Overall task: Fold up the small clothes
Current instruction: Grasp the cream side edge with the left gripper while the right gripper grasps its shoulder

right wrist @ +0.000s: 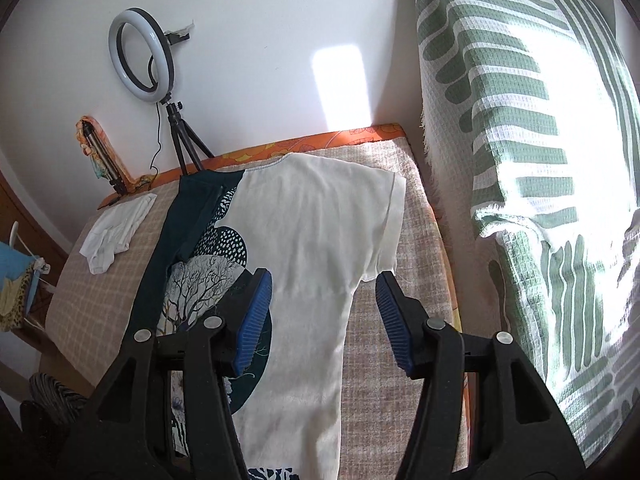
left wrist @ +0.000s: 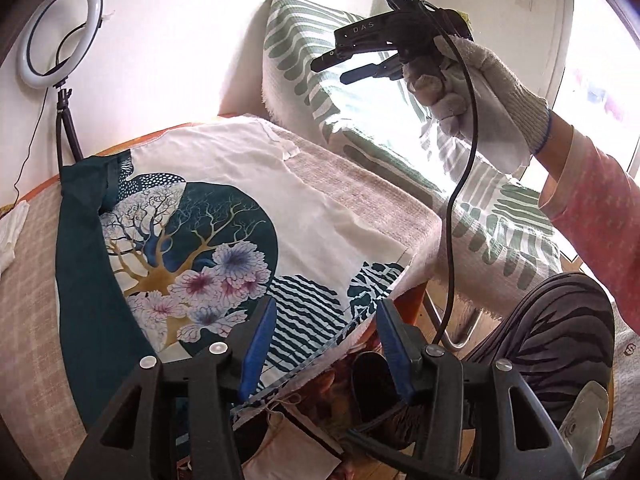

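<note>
White-walled room; a table [right wrist: 384,352] covered in beige woven cloth with an orange floral edge. Ring light [right wrist: 142,56] on a small tripod at the table's far edge, about 11 o'clock in the right wrist view. A green-and-white patterned blanket [right wrist: 520,152] is draped over something tall at 2 o'clock, beside the table.

T-shirt [right wrist: 312,240] lies flat on the table, cream with a dark teal side and a tree-and-flower print. One short sleeve spreads toward 1 o'clock in the right wrist view. Hem reaches the near table edge in the left wrist view.

A small white cloth [right wrist: 116,232] sits crumpled at 9 o'clock, apart from the shirt.

Left gripper [left wrist: 326,344]: blue-padded jaws about half apart, nothing between them, above the shirt's hem.

Right gripper [right wrist: 324,316]: jaws about half apart, empty, over the shirt's cream side below the sleeve. In the left wrist view it shows at 1 o'clock, raised above the table, held by a white-gloved hand [left wrist: 476,88] with a pink sleeve; a black cable hangs from it.
</note>
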Demonstrator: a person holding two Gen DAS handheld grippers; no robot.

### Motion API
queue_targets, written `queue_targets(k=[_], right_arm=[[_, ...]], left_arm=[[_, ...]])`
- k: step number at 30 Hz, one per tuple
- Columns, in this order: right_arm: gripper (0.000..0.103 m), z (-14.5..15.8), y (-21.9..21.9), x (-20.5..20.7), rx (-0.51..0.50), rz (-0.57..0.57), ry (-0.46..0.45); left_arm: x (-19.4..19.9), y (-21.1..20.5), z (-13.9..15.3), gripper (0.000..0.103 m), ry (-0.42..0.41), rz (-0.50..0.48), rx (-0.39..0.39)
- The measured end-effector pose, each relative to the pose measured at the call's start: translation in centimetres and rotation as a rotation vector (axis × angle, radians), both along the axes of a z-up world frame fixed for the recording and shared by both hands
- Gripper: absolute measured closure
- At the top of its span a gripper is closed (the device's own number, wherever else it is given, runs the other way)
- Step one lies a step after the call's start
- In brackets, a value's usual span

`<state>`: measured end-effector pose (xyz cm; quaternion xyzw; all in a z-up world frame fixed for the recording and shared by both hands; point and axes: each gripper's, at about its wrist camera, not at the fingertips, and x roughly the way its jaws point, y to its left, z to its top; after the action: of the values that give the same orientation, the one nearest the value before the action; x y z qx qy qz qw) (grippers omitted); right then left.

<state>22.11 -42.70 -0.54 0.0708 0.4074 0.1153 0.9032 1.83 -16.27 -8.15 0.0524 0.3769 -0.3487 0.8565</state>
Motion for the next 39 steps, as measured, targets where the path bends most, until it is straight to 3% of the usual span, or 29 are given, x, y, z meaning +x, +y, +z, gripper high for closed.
queue_targets(k=[12,23,24,27,29,32,39], right_arm=[[0.040,-3.9,-6.4,-0.7,0.064,-0.032,0.076],[0.040,-7.1,-8.7,1.9,0.158,-0.040,0.132],[0.040,-7.3,-8.8,2.3,0.169,-0.036,0.135],[0.040,-8.1,-8.7,3.6,0.197,-0.030,0.150],[0.040,-8.8,-8.5,4.7,0.216,-0.029,0.165],[0.040,-10.2,-8.0,6.5,0.243,-0.034,0.194],[0.041,-14.3,-7.0,11.1,0.360,-0.090,0.285]], left_arm=[[1.8,-10.9,-3.7,0.042,0.012,-0.165,0.077],[2.6,-16.2,-6.7,0.042,-0.043,-0.178,0.223],[2.8,-16.3,-6.9,0.044,-0.038,-0.172,0.226],[3.7,-15.9,-7.1,0.068,-0.015,-0.129,0.214],[4.7,-15.2,-7.0,0.084,0.019,-0.117,0.170],[5.7,-14.0,-6.5,0.100,0.058,-0.087,0.104],[7.0,-10.3,-4.7,0.103,0.124,0.012,-0.055]])
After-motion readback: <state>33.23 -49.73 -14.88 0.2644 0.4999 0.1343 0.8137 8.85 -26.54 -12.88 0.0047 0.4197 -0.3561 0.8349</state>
